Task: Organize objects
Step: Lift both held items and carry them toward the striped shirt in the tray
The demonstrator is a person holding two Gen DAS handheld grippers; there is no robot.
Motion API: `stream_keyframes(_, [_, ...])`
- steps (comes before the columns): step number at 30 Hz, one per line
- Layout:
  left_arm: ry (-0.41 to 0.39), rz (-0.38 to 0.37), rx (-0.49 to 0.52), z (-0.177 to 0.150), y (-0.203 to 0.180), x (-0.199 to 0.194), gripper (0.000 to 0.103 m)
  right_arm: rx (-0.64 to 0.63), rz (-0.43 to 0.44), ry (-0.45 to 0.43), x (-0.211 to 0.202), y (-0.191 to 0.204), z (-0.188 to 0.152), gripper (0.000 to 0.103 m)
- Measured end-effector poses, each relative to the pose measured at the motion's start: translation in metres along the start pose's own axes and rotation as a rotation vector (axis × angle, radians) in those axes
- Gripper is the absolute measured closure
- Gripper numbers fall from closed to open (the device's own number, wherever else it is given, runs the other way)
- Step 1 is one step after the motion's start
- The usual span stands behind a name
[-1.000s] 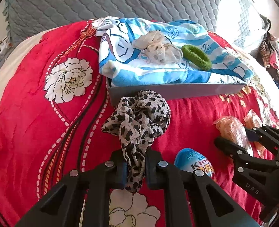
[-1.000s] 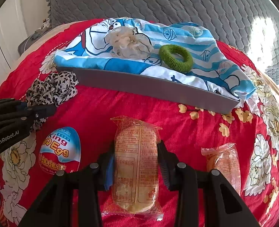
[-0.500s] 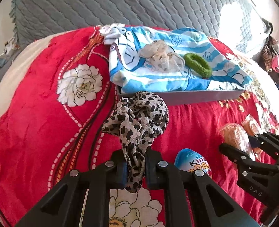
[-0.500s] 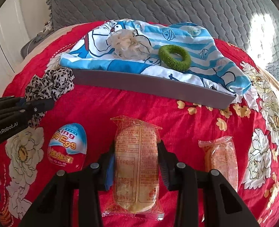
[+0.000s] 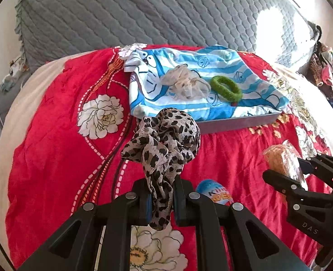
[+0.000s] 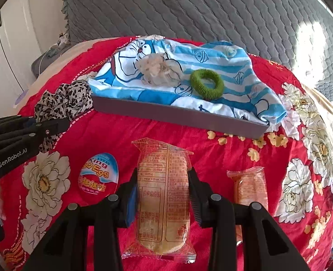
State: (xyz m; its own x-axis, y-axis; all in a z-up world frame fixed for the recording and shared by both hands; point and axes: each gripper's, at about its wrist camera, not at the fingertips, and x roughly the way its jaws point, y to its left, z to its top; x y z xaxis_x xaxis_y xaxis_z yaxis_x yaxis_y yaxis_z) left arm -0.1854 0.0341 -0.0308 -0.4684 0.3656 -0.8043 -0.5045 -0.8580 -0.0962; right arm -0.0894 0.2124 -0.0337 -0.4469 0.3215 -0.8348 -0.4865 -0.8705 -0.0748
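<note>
My left gripper [image 5: 161, 201] is shut on a leopard-print scrunchie [image 5: 164, 140], which hangs lifted above the red bedspread. My right gripper [image 6: 163, 194] is shut on a wrapped snack cake [image 6: 163, 194] held off the bed. A grey tray [image 6: 180, 115] lined with a blue cartoon cloth holds a cream scrunchie [image 6: 157, 70] and a green hair tie [image 6: 207, 84]. A blue and red toy egg [image 6: 98, 176] and a second wrapped cake [image 6: 250, 186] lie on the bedspread near me. From the right wrist, the left gripper [image 6: 60, 124] shows at the left edge with the scrunchie [image 6: 62, 101].
A grey quilted headboard [image 5: 143, 13] rises behind the tray. The red flowered bedspread [image 5: 53, 146] covers the bed. Piled clothes [image 5: 324, 72] sit at the far right. In the left wrist view the right gripper [image 5: 286, 171] shows at the right with its cake [image 5: 284, 160].
Both grippers have risen with their loads. The scrunchie has come up off the bedspread, and the tray and the egg look farther away in both views.
</note>
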Motion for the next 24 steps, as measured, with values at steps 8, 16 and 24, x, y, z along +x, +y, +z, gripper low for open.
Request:
stream_keyframes(8, [-0.023, 0.002, 0.006, 0.009, -0.016, -0.024, 0.090, -0.004, -0.010, -0.026, -0.028, -0.004, 0.008, 0.064])
stream_keyframes(16, [-0.058, 0.007, 0.002, 0.020, -0.030, -0.051, 0.090, -0.002, -0.031, -0.063, -0.063, -0.011, 0.029, 0.064])
stream_keyframes(24, [-0.081, 0.031, 0.006, 0.036, -0.039, -0.078, 0.090, -0.009, -0.045, -0.116, -0.098, -0.010, 0.042, 0.064])
